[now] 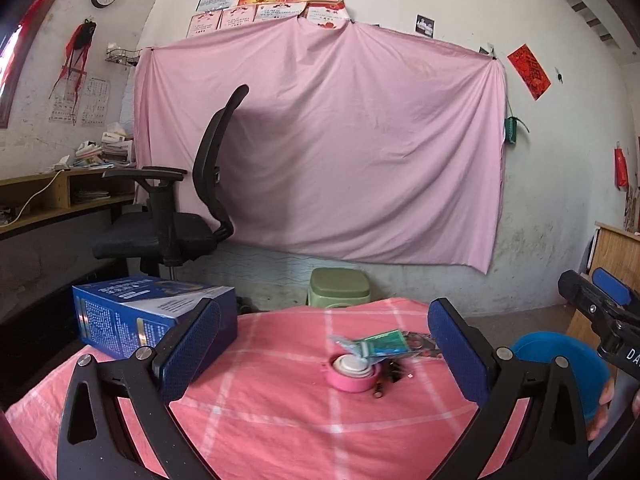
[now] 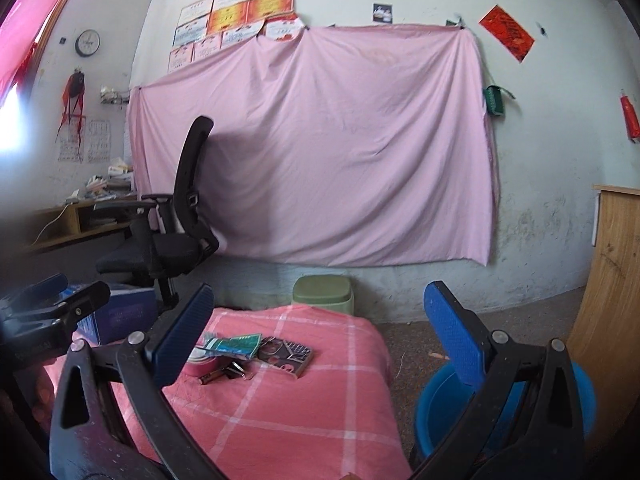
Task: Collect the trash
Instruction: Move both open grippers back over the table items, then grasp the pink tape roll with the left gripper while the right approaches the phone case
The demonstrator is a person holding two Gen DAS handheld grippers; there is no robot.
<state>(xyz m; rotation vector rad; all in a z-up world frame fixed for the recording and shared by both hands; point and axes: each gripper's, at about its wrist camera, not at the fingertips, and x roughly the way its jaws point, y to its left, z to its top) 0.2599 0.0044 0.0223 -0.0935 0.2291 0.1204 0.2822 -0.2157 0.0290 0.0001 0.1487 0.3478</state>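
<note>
Pink sheet pinned across the back wall, and below it a table under a pink checked cloth. We take the tape roll on that cloth as our landmark. Draped over the roll's far edge lies a green wrapper, touching it. Just right of the roll, a small cluster of dark bits, too small to name. Beyond those, further right, a dark flat packet lies on the cloth. Well left of the roll stands a blue box at the table's edge. Off the table to the roll's right, a blue bin sits on the floor. Behind the roll, against the wall, a green stool.

Left gripper hangs over the near cloth, fingers spread wide, nothing between them. Right gripper likewise gapes wide and empty, its right finger in front of the bin.
</note>
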